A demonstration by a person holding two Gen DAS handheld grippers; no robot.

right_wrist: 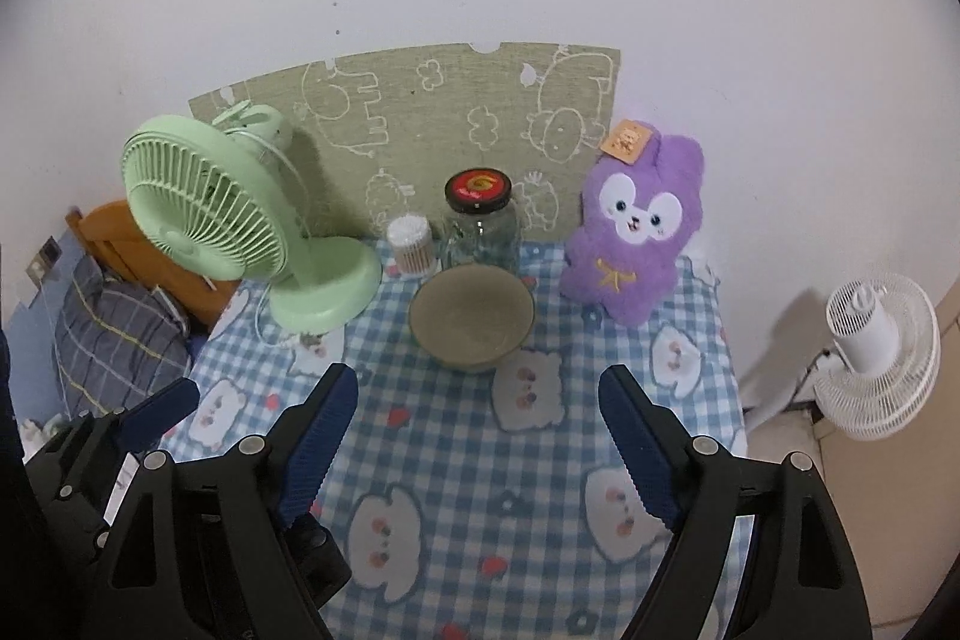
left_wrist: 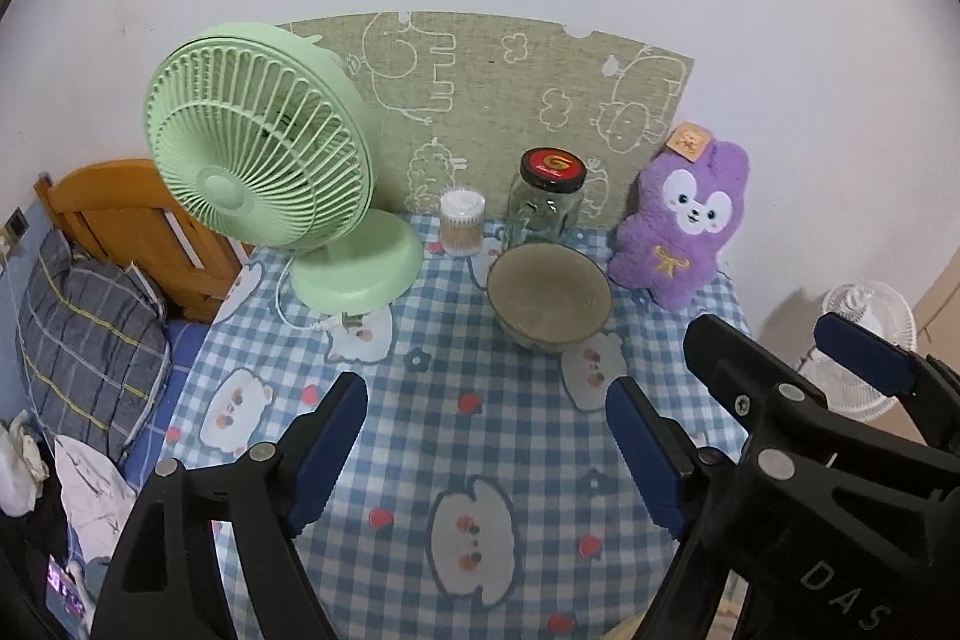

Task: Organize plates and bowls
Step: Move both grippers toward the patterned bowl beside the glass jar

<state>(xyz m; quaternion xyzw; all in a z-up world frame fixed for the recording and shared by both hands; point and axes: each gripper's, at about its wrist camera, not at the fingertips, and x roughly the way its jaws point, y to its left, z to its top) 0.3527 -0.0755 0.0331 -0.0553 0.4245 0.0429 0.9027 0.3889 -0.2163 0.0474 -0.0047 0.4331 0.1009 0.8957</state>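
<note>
Our left gripper (left_wrist: 486, 415) and right gripper (right_wrist: 478, 400) both hang with jaws wide apart and nothing between them, short of the bowl (right_wrist: 471, 316). The bowl sits upright on the checked tablecloth (right_wrist: 456, 466), just in front of the glass jar (right_wrist: 480, 226). We judge it rigid, glazed and breakable, likely slick; the near rim looks like the best hold. Beside the bowl stand a green fan (left_wrist: 264, 160) and a purple plush (right_wrist: 633, 238), against a white wall.

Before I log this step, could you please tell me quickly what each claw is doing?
Left claw: open, holding nothing, above the tablecloth.
Right claw: open, holding nothing, short of the bowl.
</note>
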